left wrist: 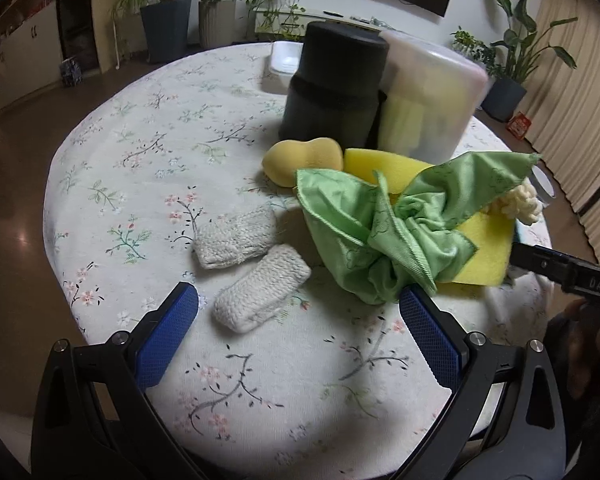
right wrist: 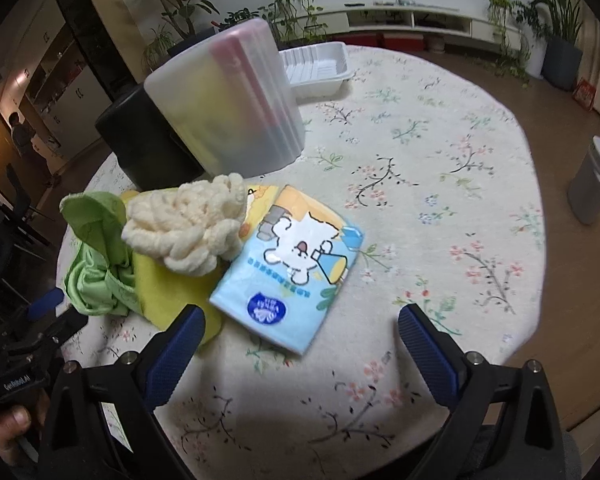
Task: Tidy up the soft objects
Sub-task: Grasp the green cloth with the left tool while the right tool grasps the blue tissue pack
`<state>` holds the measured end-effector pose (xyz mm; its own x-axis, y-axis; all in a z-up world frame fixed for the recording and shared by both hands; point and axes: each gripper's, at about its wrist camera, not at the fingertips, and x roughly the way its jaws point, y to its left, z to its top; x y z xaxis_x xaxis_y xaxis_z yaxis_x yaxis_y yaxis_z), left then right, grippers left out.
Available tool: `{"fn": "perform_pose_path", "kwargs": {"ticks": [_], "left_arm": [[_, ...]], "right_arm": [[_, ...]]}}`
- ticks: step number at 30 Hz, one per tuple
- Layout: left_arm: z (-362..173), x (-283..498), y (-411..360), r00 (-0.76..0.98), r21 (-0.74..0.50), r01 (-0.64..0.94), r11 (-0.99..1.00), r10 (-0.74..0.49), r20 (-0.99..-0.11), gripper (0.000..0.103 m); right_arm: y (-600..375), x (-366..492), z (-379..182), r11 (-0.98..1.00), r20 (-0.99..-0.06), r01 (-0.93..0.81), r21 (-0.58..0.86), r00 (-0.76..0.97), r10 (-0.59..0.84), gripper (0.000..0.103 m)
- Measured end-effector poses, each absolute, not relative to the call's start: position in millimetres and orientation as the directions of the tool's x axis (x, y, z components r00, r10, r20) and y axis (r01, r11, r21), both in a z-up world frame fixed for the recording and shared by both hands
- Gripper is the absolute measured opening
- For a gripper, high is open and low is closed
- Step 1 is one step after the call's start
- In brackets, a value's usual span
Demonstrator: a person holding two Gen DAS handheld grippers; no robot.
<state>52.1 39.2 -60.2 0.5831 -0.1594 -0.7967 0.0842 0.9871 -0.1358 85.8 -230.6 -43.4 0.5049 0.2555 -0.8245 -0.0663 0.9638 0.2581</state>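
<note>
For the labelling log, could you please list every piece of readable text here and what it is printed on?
"DAS": on the black right gripper body, cut off by the frame edge.
"GenRobot.AI": on the black left gripper body.
Blue-and-white cartoon tissue pack: printed characters and blue round logo, too blurred to read.

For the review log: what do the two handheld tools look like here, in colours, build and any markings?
Both match: the left tool and the right tool have black angular plastic arms with silver screws and blue finger pads with a fine cross-hatched texture. The left wrist view shows white letters on the right tool's black body; the right wrist view shows white lettering on the left one's. No sleeves or cables are visible.
</note>
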Motion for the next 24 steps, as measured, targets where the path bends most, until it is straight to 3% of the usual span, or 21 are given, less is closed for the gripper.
{"fn": "perform_pose_path", "kwargs": {"ticks": [12,17,19,23,24], "left_arm": [[-61,50,38,0.616,-0.142,0.104,0.984,-0.176,-0.768,0.102],[-56,47,42,0.654,-0.152,0.087,0.985,-0.171,-0.737,0.102],[-55,47,45,0.667,-0.15,0.072,0.986,-0.159,-0.728,0.102],[-58,47,49,0.664,-0.173,0.062,0.983,-0.17,-0.728,0.102],[-58,47,48,0.663,-0.175,0.07,0.982,-0.177,-0.727,0.102]], "right_arm": [[-237,101,-50,0.956,-0.815,-0.053,0.288,0.51,0.275,0.101],[-229,104,-51,0.971,-0.829,-0.084,0.225,0.507,0.236,0.1],[-229,104,-50,0.972,-0.822,-0.09,0.215,0.521,0.23,0.092],[-229,102,-48,0.979,-0.814,-0.106,0.176,0.544,0.206,0.063],[-229,101,-48,0.981,-0.814,-0.114,0.157,0.547,0.194,0.063]]}}
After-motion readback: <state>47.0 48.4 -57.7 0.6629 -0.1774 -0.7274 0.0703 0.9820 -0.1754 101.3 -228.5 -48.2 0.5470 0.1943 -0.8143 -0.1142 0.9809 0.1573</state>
